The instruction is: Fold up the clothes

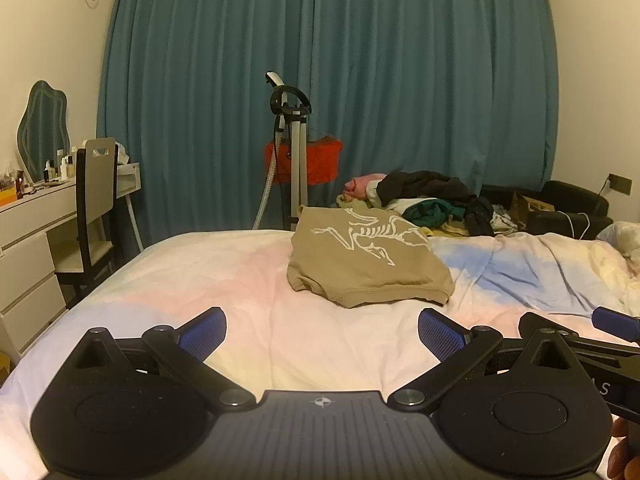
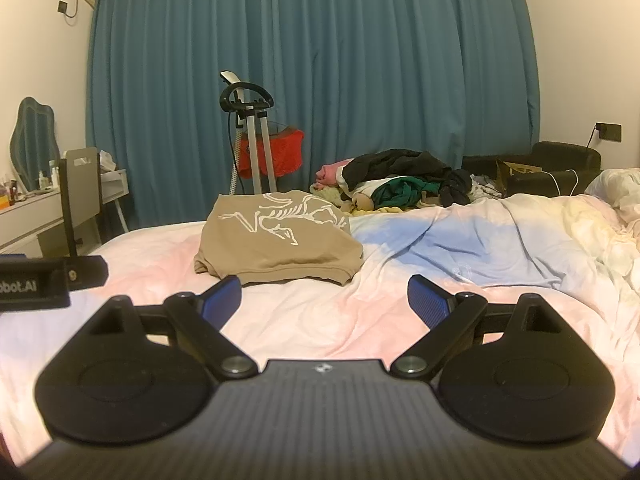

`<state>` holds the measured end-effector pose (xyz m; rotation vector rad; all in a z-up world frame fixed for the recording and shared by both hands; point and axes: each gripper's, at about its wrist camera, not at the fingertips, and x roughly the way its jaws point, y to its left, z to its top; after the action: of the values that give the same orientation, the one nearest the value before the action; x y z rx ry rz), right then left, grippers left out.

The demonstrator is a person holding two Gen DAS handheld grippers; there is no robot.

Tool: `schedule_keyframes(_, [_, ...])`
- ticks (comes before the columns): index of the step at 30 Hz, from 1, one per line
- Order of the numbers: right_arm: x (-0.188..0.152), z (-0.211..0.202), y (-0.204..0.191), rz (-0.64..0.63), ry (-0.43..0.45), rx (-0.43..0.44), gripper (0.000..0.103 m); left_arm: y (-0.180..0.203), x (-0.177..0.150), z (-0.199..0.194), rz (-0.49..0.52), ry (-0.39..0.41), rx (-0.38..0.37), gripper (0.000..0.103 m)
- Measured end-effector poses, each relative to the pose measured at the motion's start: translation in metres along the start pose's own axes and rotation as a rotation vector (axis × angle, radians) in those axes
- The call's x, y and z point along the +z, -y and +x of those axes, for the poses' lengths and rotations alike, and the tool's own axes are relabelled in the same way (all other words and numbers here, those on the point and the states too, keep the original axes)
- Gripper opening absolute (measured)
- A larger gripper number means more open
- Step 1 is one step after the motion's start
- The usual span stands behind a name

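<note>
A folded tan garment (image 1: 366, 262) with a white skeleton print lies on the bed (image 1: 248, 280), just beyond both grippers; in the right wrist view the same tan garment (image 2: 276, 240) sits ahead and left. Behind it a heap of unfolded clothes (image 1: 432, 200) in black, green, pink and yellow spreads across the far side, and that heap (image 2: 400, 184) shows at mid-frame in the right view. My left gripper (image 1: 322, 334) hovers over the pastel cover, open, nothing between its blue pads. My right gripper (image 2: 324, 304) is open too, empty, close beside the left one.
A garment steamer stand (image 1: 294, 152) and a red item (image 1: 304, 160) are past the bed's far edge, before teal curtains. A white dresser (image 1: 28, 240), chair (image 1: 94, 200) and mirror stand left. A dark armchair (image 2: 560, 164) and rumpled duvet (image 2: 600, 216) are to the right.
</note>
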<state>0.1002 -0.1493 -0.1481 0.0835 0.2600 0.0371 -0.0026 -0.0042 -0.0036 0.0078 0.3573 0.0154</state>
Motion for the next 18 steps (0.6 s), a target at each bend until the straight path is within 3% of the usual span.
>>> schedule_keyframes(7, [-0.0007, -0.0002, 0.0001, 0.001, -0.001, -0.008, 0.091, 0.0066, -0.0002, -0.003, 0.033, 0.022, 0.011, 0.103])
schedule_keyframes(18, [-0.0004, 0.0005, 0.0013, 0.0, -0.004, -0.017, 0.091, 0.0021, -0.002, 0.0, 0.006, 0.012, 0.006, 0.103])
